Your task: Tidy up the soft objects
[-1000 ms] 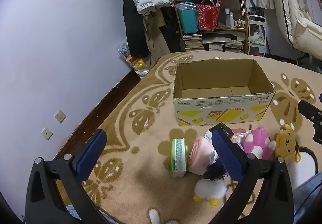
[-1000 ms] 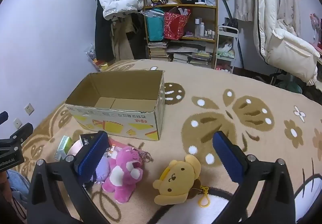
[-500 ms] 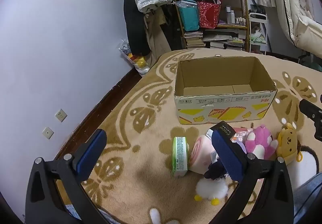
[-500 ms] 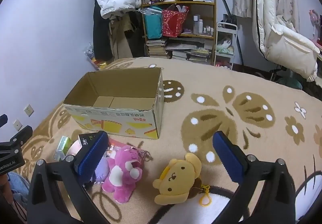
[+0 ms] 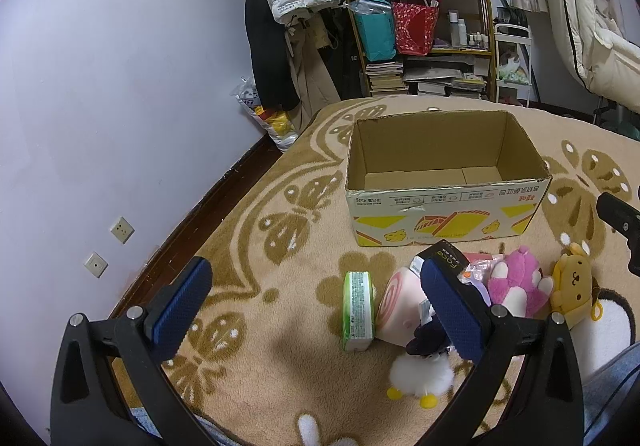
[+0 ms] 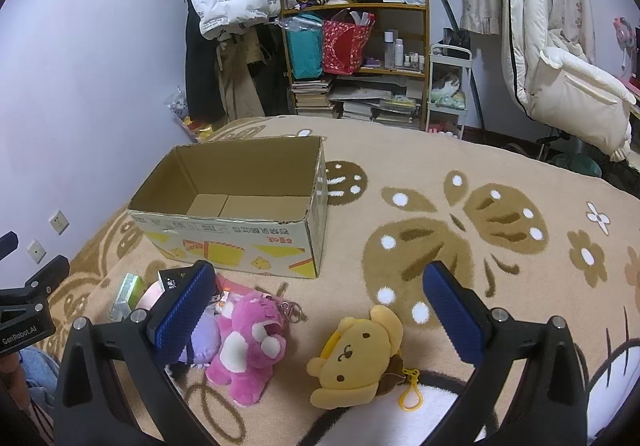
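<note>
An open empty cardboard box (image 5: pixel 444 181) (image 6: pixel 240 221) stands on the rug. In front of it lie a pink plush bear (image 6: pixel 250 342) (image 5: pixel 516 282), a yellow plush dog with a keyring (image 6: pixel 356 354) (image 5: pixel 572 282), a white and dark plush bird (image 5: pixel 420 370), a pink roll-shaped plush (image 5: pixel 398 302), a purple plush (image 6: pixel 202 338), a green pack (image 5: pixel 357 310) and a black box (image 5: pixel 444 258). My left gripper (image 5: pixel 316 310) is open above the rug, left of the pile. My right gripper (image 6: pixel 320 314) is open above the yellow dog and pink bear.
A beige patterned rug (image 6: pixel 460 213) covers the floor. A purple wall with sockets (image 5: pixel 120 230) is on the left. A shelf with bags and books (image 6: pixel 352 61), hanging coats (image 6: pixel 228 25) and a white chair (image 6: pixel 560 65) stand at the back.
Both views have shifted slightly, as if the grippers pulled back and rose a little. The grippers stay open and the objects have not moved.
</note>
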Demonstrator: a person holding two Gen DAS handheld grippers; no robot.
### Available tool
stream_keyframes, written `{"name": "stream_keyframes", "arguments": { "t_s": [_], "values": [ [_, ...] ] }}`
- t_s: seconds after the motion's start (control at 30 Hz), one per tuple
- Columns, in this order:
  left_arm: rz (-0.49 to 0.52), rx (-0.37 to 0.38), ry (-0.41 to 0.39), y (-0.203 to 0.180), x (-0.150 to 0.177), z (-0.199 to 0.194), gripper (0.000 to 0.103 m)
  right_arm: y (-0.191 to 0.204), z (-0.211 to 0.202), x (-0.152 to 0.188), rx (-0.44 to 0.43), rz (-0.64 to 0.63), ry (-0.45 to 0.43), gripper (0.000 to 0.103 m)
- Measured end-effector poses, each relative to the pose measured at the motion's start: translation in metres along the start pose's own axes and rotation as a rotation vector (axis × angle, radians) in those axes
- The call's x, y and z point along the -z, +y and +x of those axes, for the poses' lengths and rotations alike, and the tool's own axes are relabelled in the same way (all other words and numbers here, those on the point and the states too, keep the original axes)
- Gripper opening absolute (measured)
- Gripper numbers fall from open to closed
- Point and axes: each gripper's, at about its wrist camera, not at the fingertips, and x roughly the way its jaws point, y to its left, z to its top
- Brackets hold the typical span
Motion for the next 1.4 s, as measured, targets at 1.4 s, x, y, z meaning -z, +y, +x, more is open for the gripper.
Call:
{"name": "stream_keyframes", "arguments": {
  "t_s": [1.4],
  "values": [
    [0.009, -0.010, 0.020, 0.0000, -0.0009, 0.0037, 0.103, 0.0001, -0.0007, -0.0012, 0.009, 0.006, -0.008, 0.103]
  ]
}}
